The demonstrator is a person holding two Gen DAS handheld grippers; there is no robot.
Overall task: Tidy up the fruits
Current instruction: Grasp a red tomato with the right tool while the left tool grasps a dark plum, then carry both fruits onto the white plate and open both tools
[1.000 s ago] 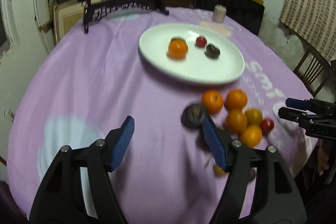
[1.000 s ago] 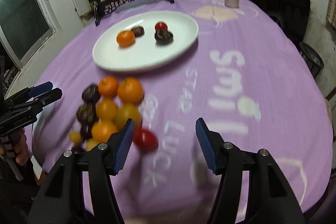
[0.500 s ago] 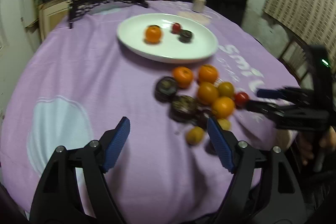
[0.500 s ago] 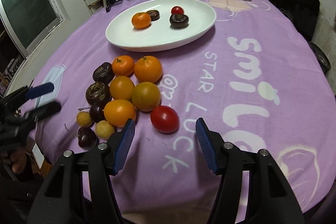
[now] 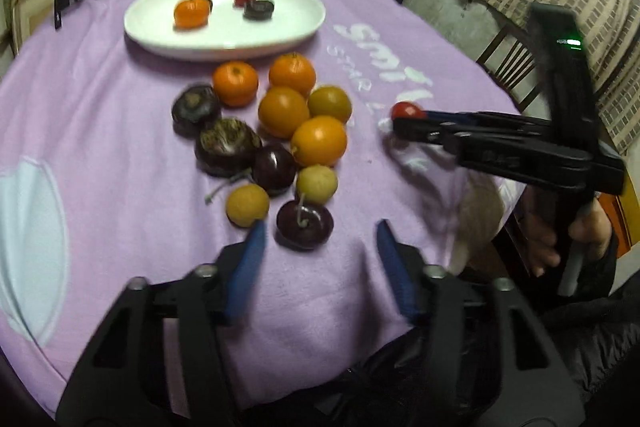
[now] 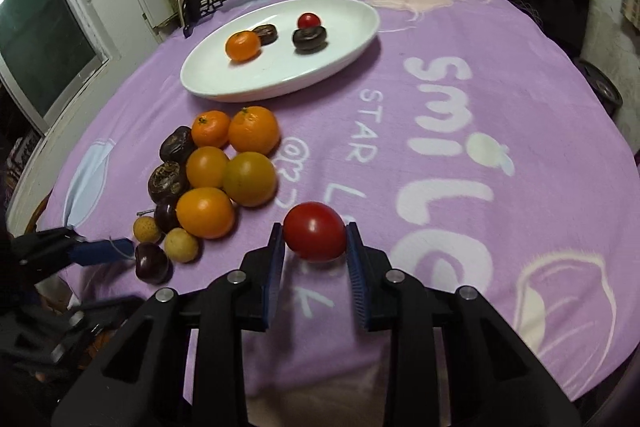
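Red tomato getting pinched

The right gripper [image 6: 315, 246] is squeezing the red tomato [image 6: 315, 231]. The left gripper [image 5: 318, 239] is closing near a dark cherry [image 5: 305, 225], not touching it.

Dim warm indoor light; left wrist view motion-blurred (right sharper); fisheye bending, dark vignetted corners.

Left tool [image 5: 318, 259], jaws closing, just short of a dark cherry [image 5: 305, 230].
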